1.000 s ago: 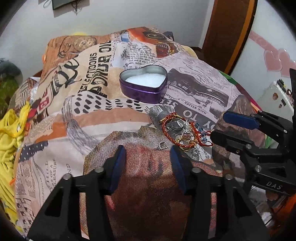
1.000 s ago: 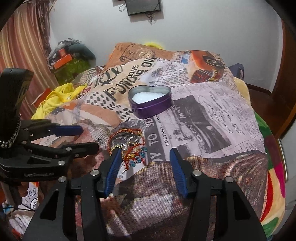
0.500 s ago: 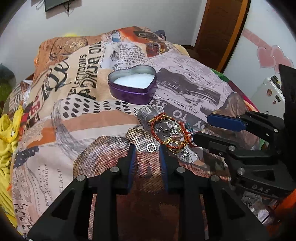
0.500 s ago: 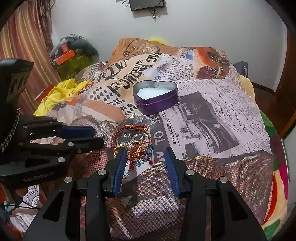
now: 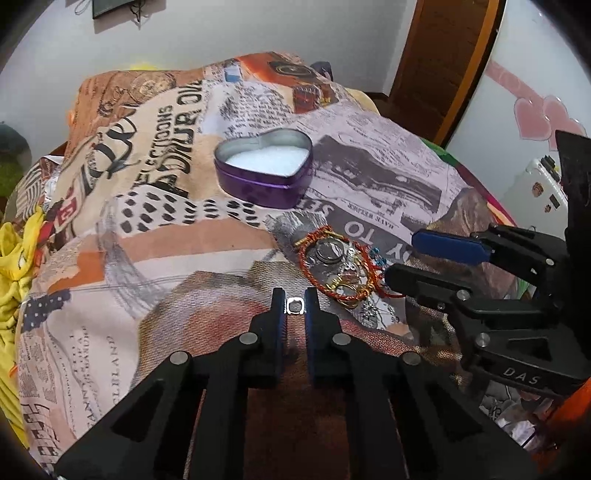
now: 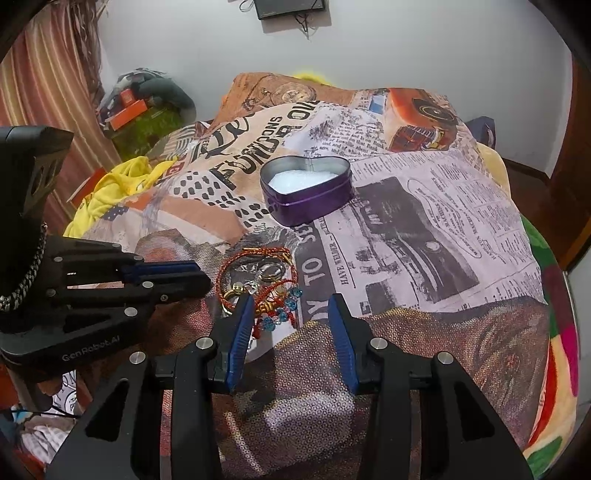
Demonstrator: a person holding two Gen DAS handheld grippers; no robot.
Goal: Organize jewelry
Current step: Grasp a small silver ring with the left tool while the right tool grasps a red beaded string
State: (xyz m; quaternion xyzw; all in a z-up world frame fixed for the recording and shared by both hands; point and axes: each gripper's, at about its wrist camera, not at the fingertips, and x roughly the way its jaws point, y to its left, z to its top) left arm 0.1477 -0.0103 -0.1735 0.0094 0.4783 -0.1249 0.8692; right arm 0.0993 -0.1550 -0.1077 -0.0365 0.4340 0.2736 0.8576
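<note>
The left gripper (image 5: pixel 295 303), tilted down, has just been closing and pinches one small silver ring (image 5: pixel 295 306). Right gripper (image 6: pixel 291 314) spread. One jewelry pile (image 5: pixel 341 267) just beside; one heart tin (image 5: pixel 264 168) beyond, seemingly empty.

White wall (image 6: pixel 406 55) behind bed; dark framed item (image 6: pixel 291 7) hung high, cropped. Newsprint-pattern blanket (image 6: pixel 424 206) covers bed. Striped curtain (image 6: pixel 44 96) one side, wooden door (image 5: pixel 443 62) possibly opposite.
</note>
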